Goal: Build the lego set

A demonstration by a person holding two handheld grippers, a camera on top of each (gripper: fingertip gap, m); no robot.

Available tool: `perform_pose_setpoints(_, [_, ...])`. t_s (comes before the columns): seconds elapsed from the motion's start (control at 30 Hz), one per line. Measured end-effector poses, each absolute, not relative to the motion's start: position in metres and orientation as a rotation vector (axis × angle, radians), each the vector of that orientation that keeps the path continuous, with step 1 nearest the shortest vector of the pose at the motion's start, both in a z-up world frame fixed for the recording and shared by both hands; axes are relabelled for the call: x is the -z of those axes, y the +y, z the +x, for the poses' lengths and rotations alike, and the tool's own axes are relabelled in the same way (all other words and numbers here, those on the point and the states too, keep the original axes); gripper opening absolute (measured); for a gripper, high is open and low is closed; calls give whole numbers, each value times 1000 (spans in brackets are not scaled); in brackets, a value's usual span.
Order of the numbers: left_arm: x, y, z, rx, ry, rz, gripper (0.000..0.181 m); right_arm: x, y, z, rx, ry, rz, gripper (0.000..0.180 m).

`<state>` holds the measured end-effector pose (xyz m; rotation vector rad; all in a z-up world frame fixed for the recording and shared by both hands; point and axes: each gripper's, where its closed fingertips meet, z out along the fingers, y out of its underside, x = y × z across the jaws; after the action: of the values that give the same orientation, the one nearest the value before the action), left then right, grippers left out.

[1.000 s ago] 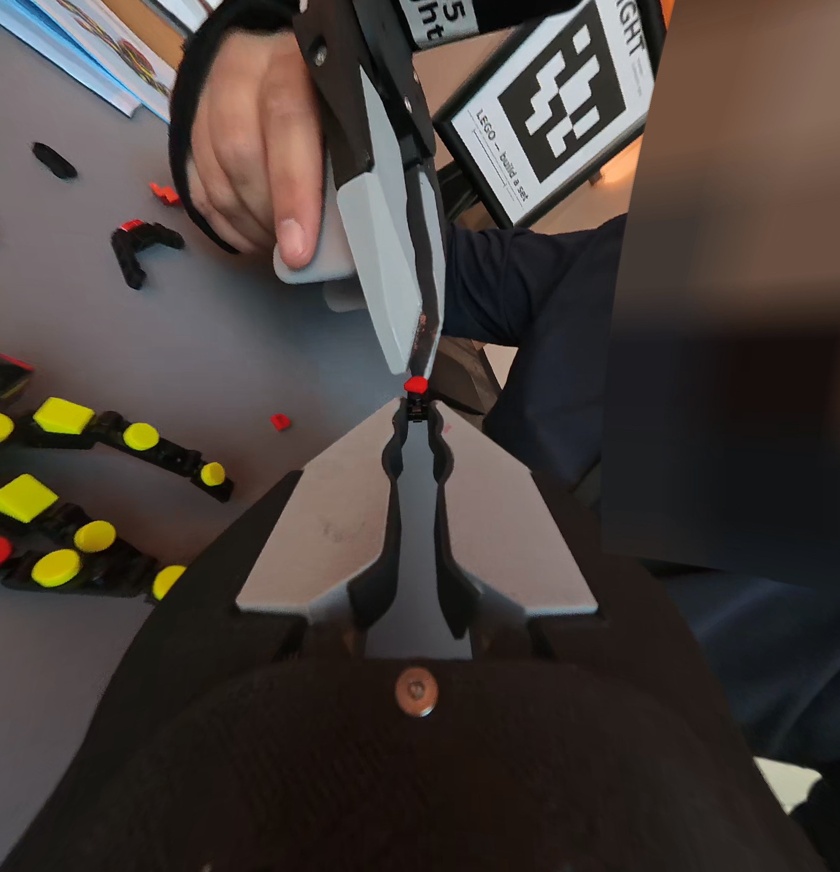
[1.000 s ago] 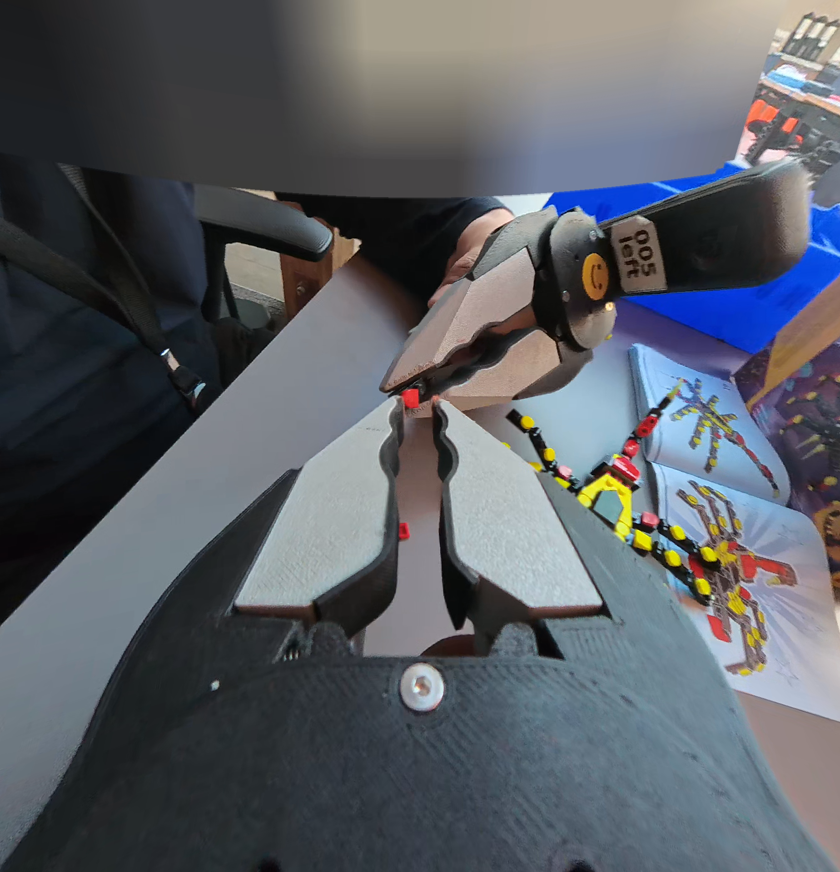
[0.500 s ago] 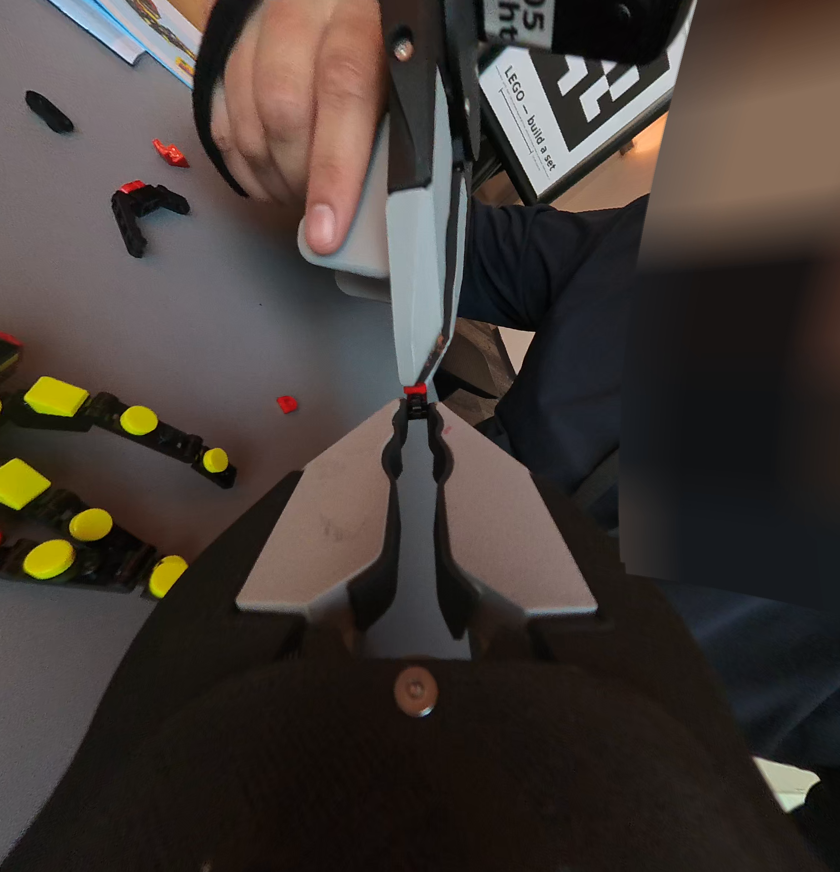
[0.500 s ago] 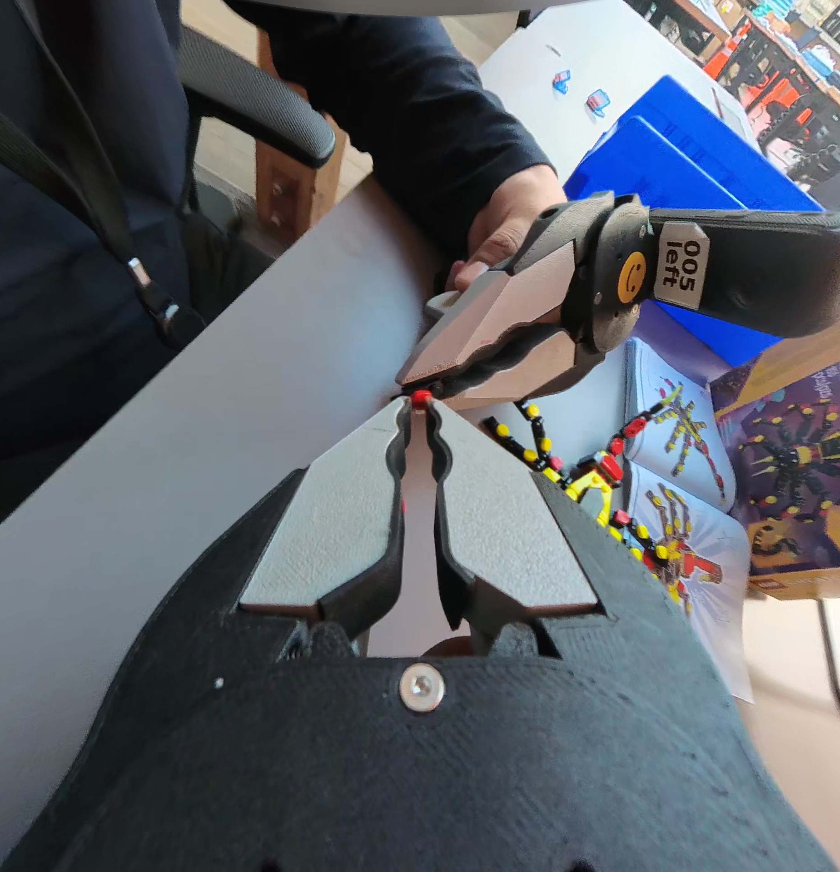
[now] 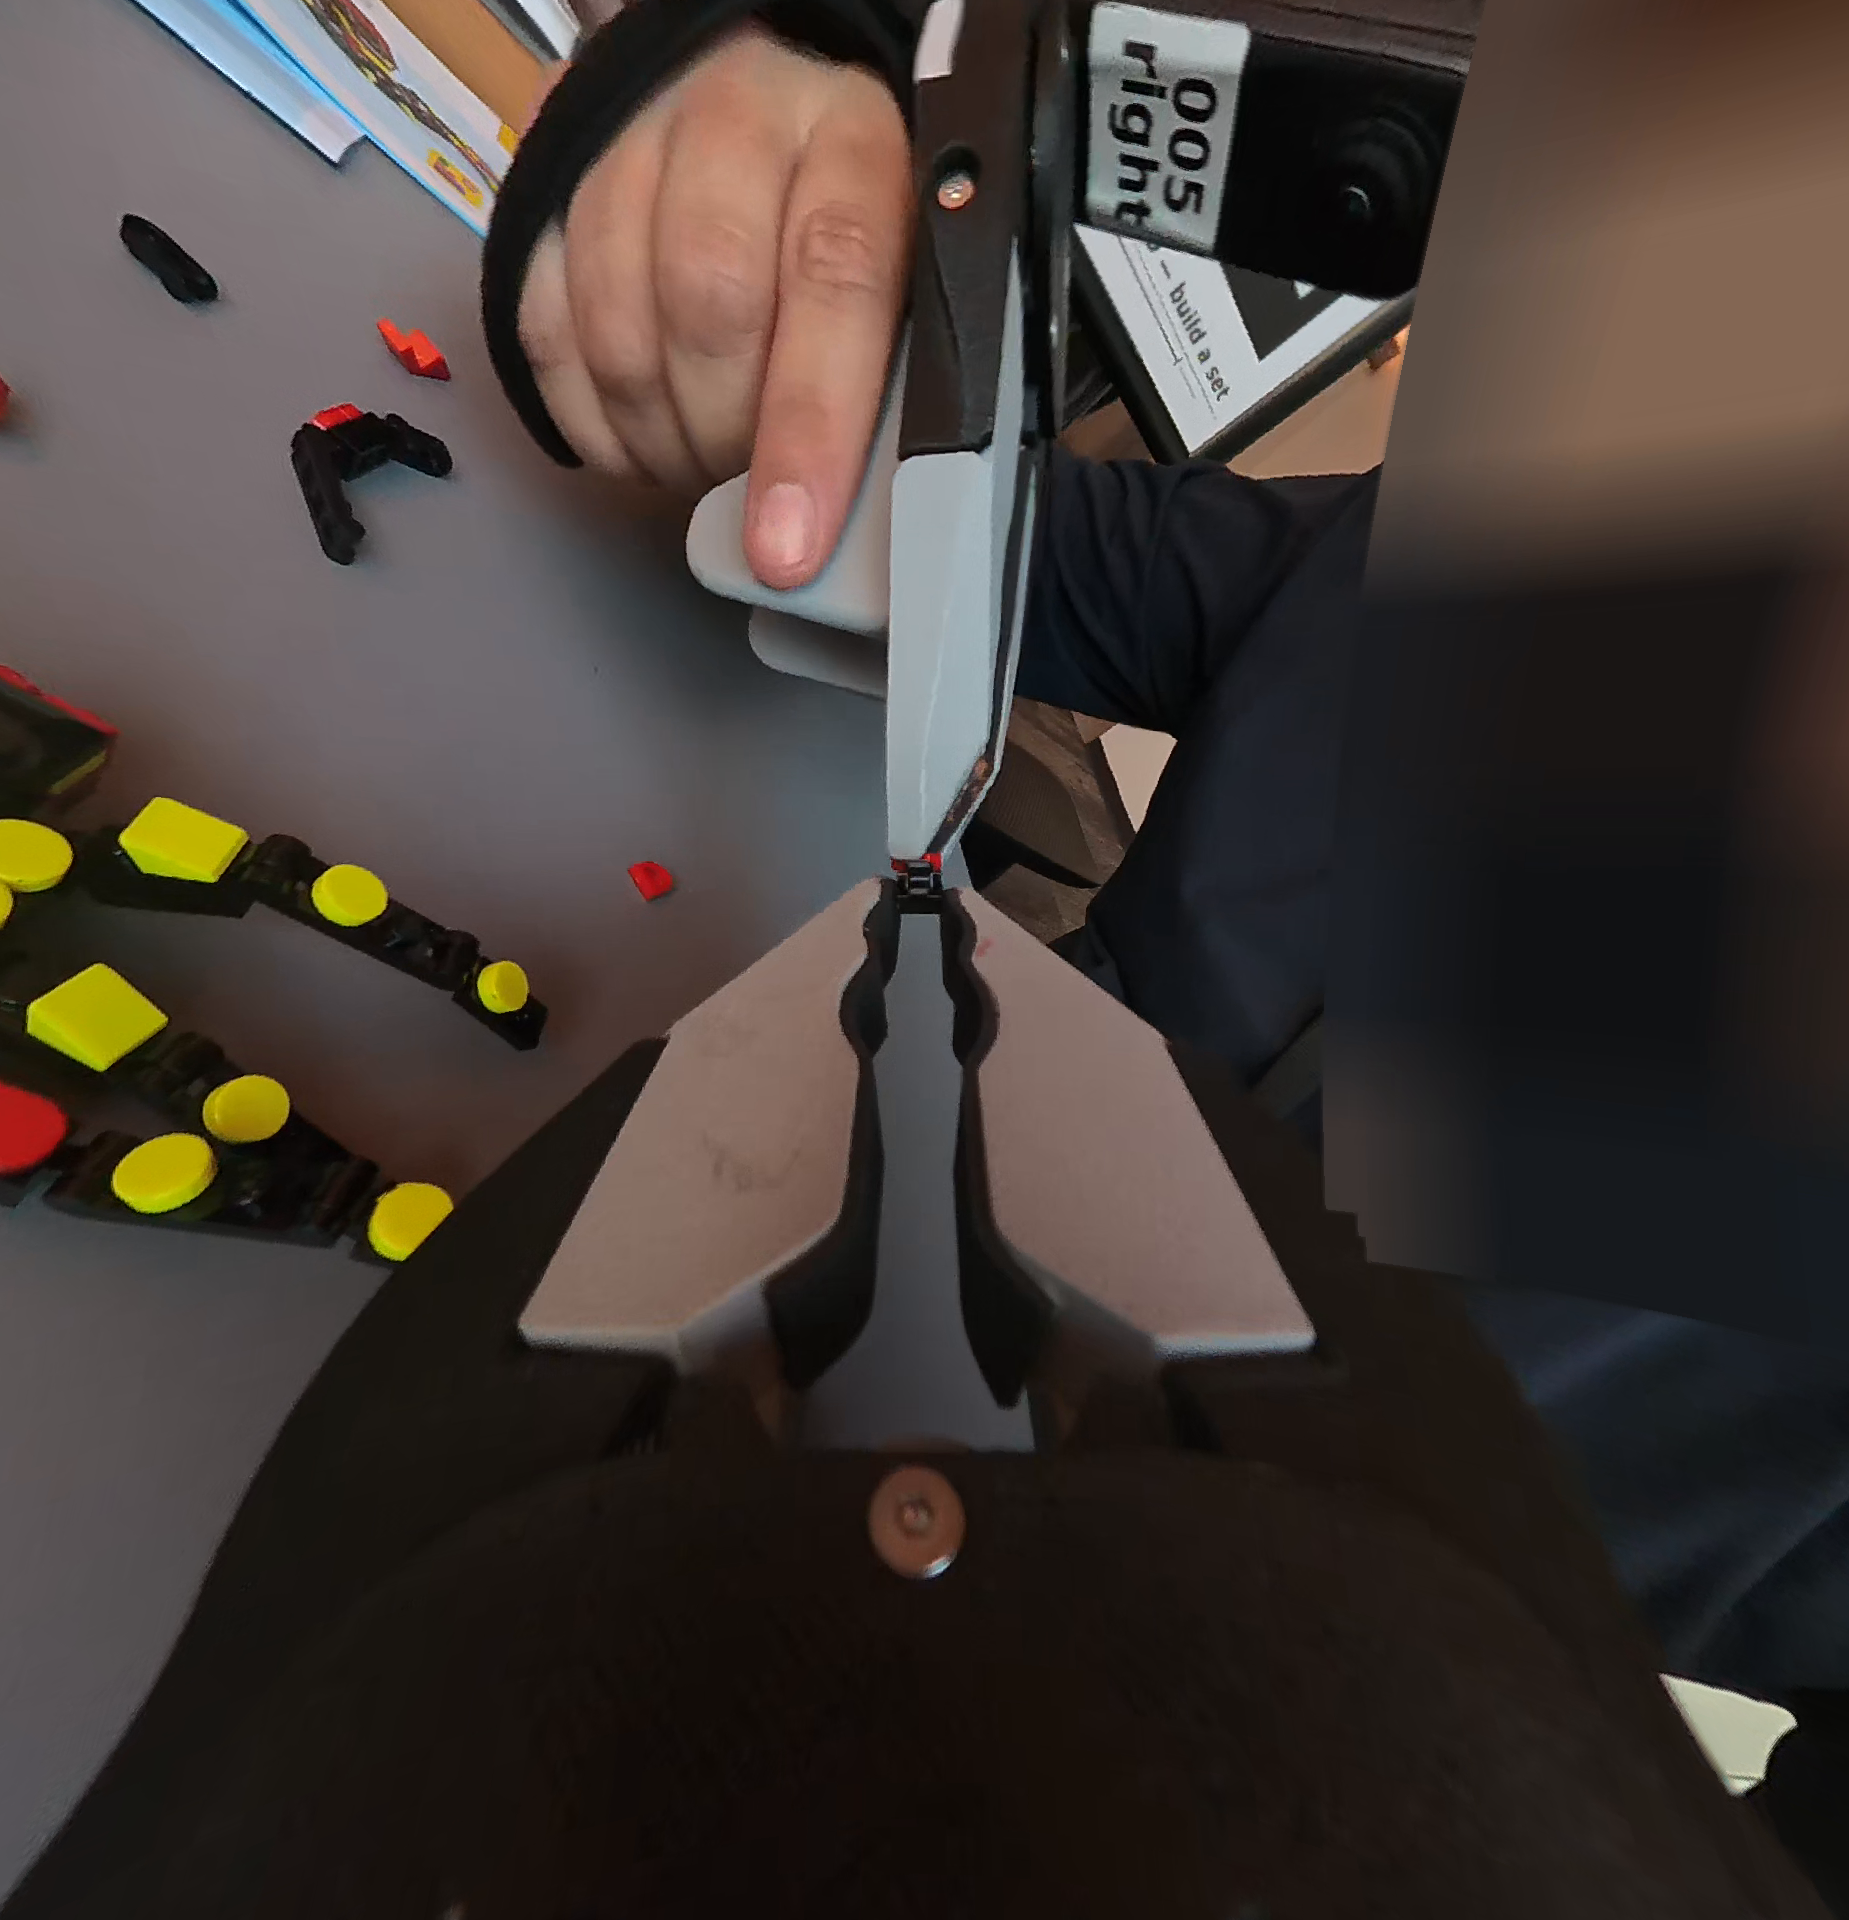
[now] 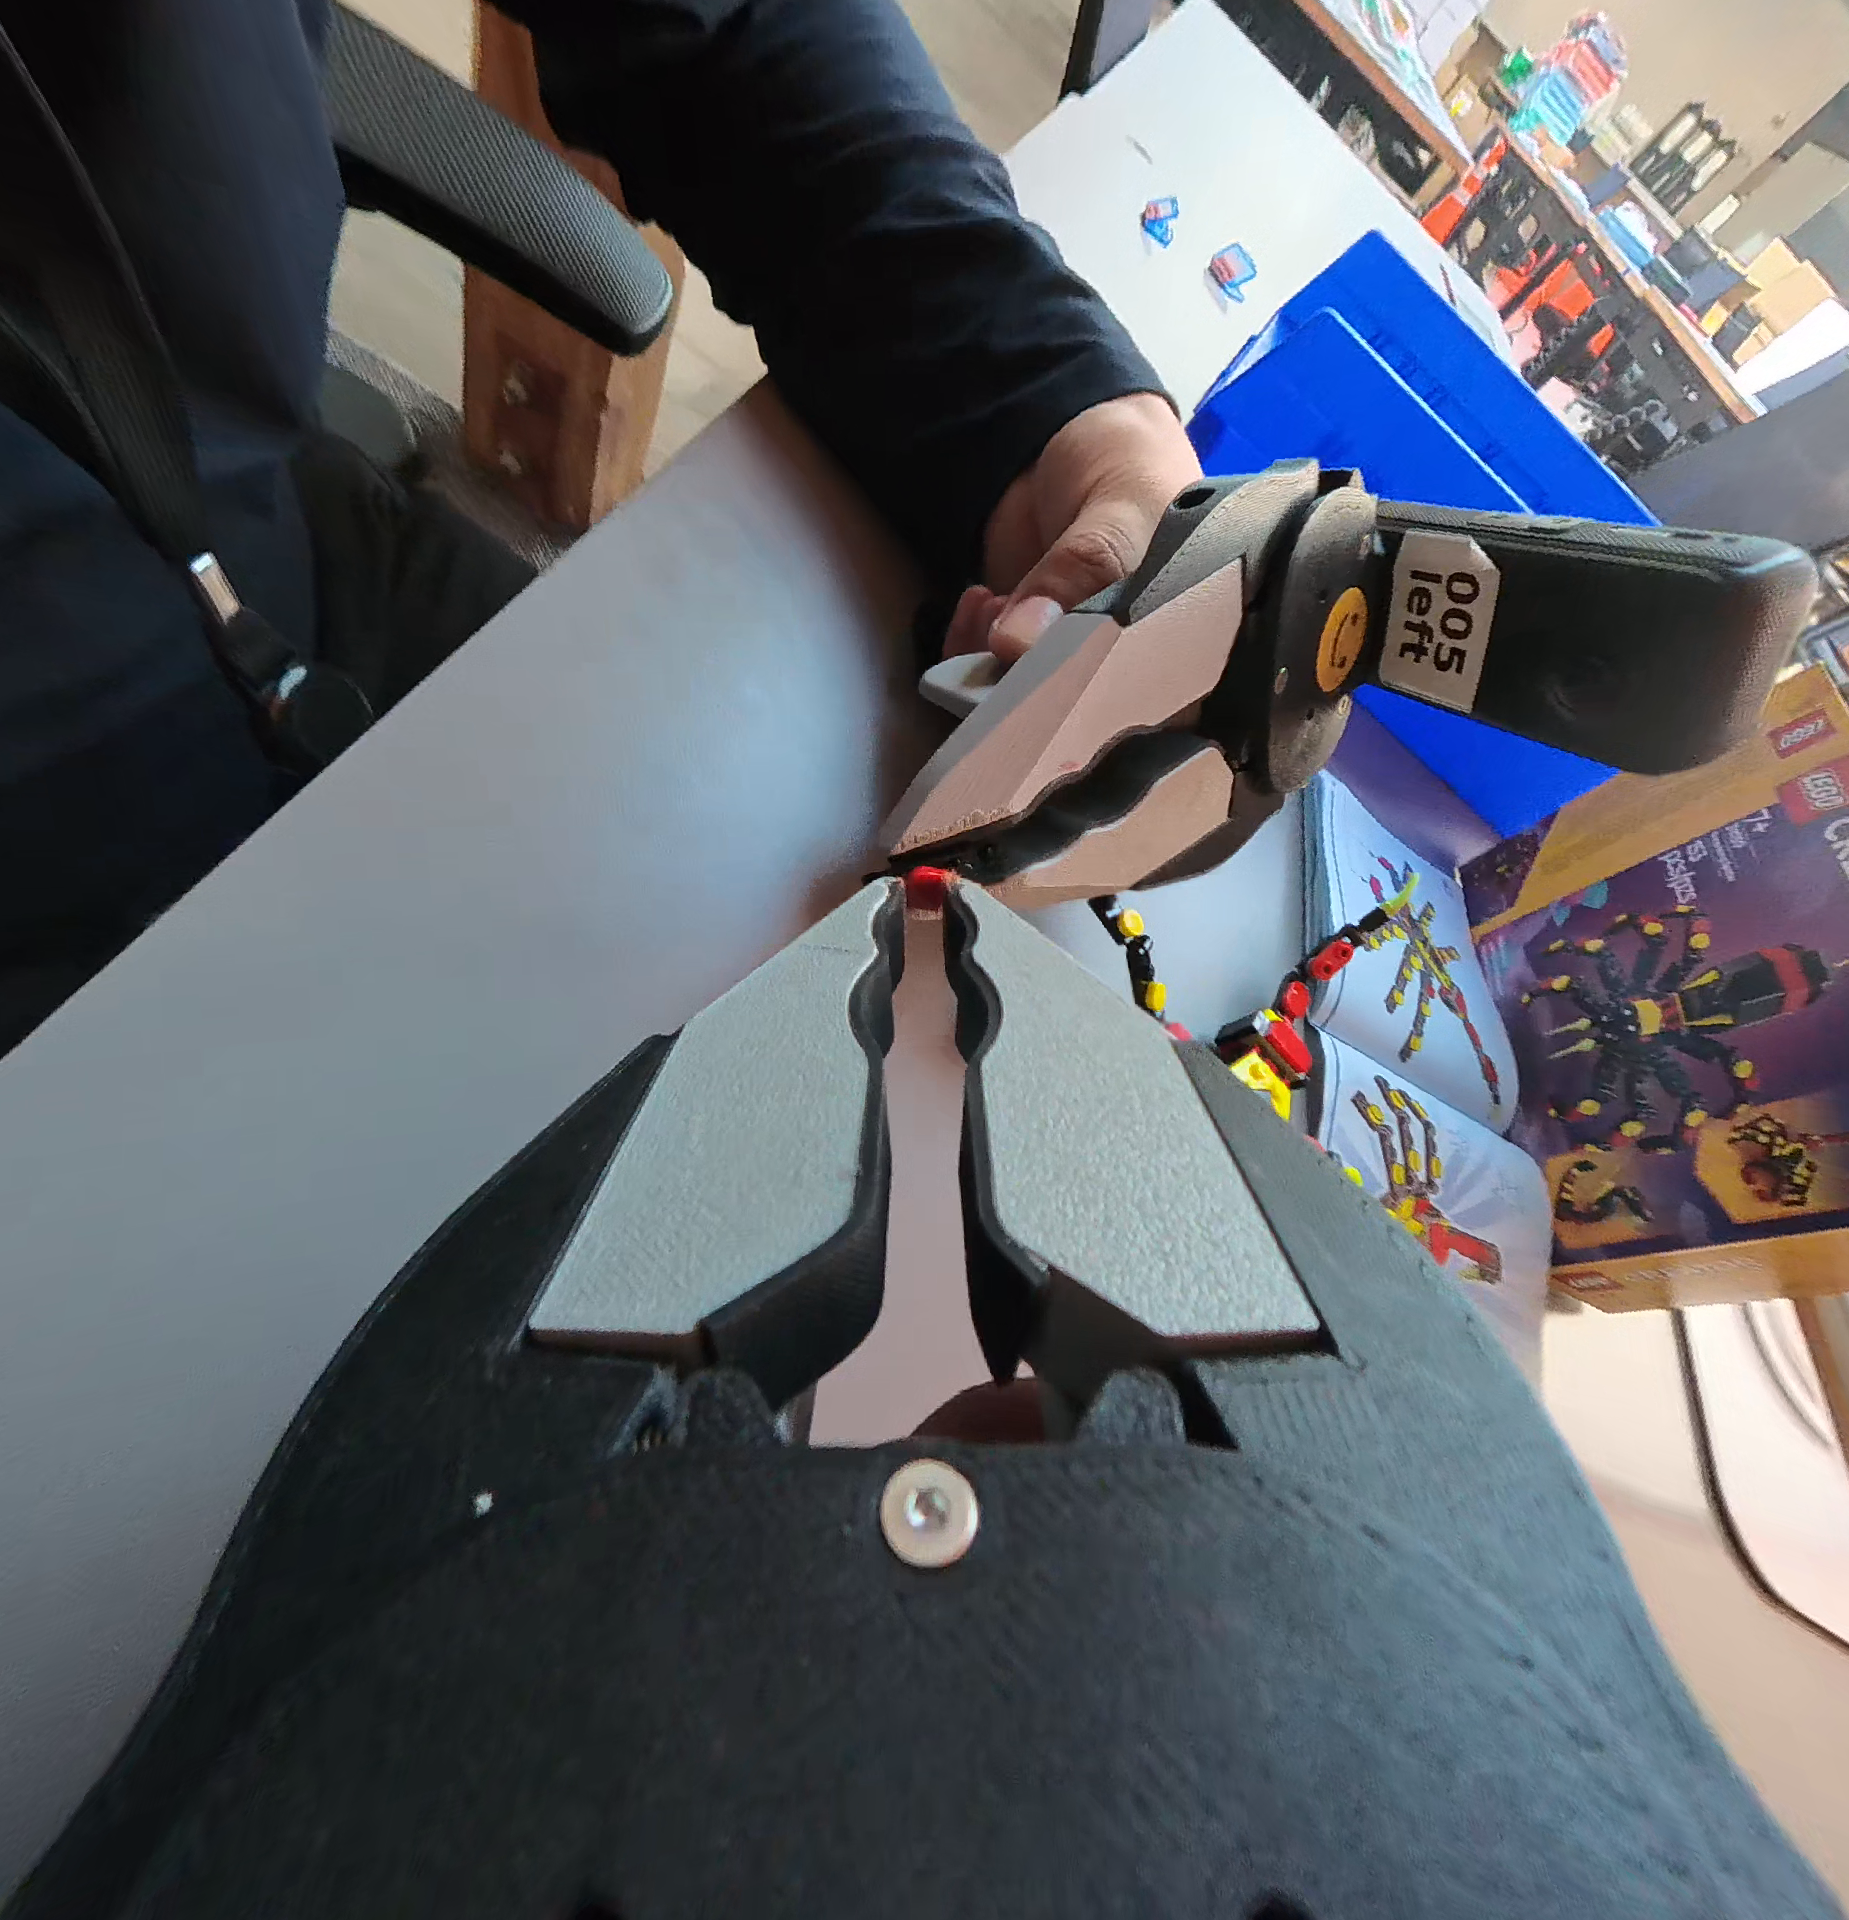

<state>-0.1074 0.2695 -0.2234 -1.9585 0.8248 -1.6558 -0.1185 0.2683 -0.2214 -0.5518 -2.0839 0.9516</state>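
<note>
Left tool (image 5: pixel 918 902) pinched shut on a tiny black piece (image 5: pixel 917 891), held by the very tips. Right tool (image 6: pixel 926 902) likewise closed, gripping a small red piece (image 6: pixel 924 883), and meeting the left one tip to tip at a steep angle, in the air over the near edge of the worktop (image 5: pixel 484 675). Red touching black; fully seated or only resting, too small to tell.

To do this join well:
- Line up the two pieces squarely before pressing; no tilt, or the studs will probably jam.
- Press straight along the axis of the join, with a short, firm push rather than a twist.
- Grip hard on both sides. So little of each piece sits between the tips that a slip would likely flick it away.
- Work low over the worktop, not past its edge, so a dropped piece lands in reach.
- Loosen the right tool first, and only once the red piece sits flush.

Half-built spider legs (image 5: pixel 380 925), black with yellow studs, lying on the worktop off to the left, well apart from the join, with a loose red bit (image 5: pixel 650 879) nearer. Booklet (image 6: pixel 1419 935) and box (image 6: pixel 1678 987) beyond.
</note>
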Motion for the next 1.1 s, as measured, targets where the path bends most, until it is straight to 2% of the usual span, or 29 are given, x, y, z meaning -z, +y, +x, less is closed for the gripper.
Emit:
perform_pose_setpoints(0.43, [223,270,-114,1531,894,-1936,4,221,269,-125,-1086,-2030,-649,3])
perform_pose_setpoints(0.87, [228,284,-120,1019,1102,-1830,4,222,282,-131,-1184,-1991,-797,2])
perform_pose_setpoints(1.1, [235,269,-112,1080,1200,-1841,5,228,268,-122,-1176,-2088,-695,3])
